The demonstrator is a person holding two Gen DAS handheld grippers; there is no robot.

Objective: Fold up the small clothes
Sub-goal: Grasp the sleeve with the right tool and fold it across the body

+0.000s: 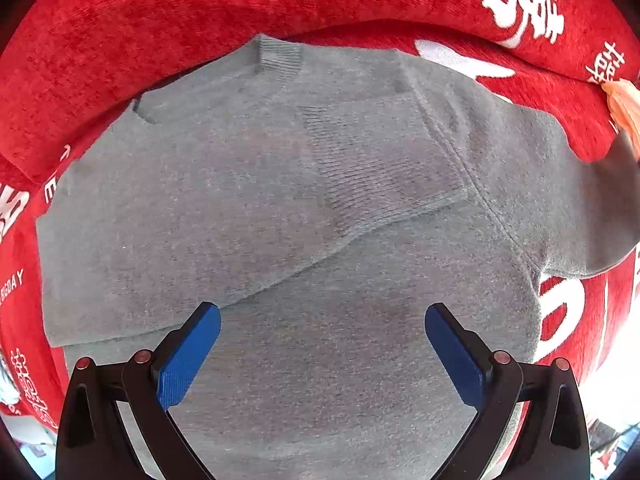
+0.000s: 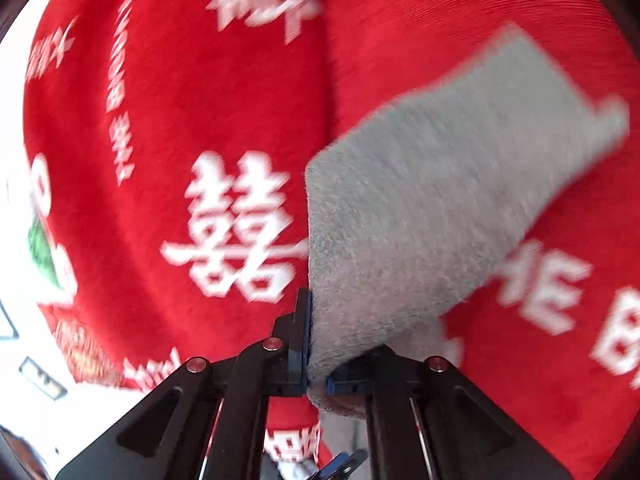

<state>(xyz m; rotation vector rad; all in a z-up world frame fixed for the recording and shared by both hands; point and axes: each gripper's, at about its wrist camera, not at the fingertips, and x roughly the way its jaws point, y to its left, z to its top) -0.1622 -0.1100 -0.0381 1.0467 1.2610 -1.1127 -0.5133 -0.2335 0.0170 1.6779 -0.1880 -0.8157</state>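
- Grey knit garment (image 1: pixel 280 208): spread flat over a red cloth (image 1: pixel 160 20) with white printed characters; fills most of the left wrist view. One sleeve already folded across the body, ribbed cuff near centre, its edge running from about 8 o'clock up toward 3 o'clock. Second sleeve trailing off at 3 o'clock.
- Left gripper (image 1: pixel 322 354): pointing down over the lower body of the garment, blue pads (image 1: pixel 188 356) spread wide at 7 and 5 o'clock, nothing between them; released, hovering or resting lightly on the knit, contact not clear.
- Right gripper (image 2: pixel 310 344): clenched on an edge of the grey garment (image 2: pixel 420 200), fabric pinched between the narrow blue pads at 6 o'clock and rising away toward 2 o'clock. View heavily blurred; probably the free sleeve, though which part cannot be told for certain.
- Pale tassel (image 1: pixel 624 108): at 2 o'clock on the red cloth's edge, apart from the work.
- Step in hand, judged: second sleeve fold, with the gripped edge being carried while the left side stands ready to pin the body.
- Next move calls for: drawing the held edge across to overlap the folded sleeve, keeping the cloth taut and level, laying it square before release, body held so it does not drag.
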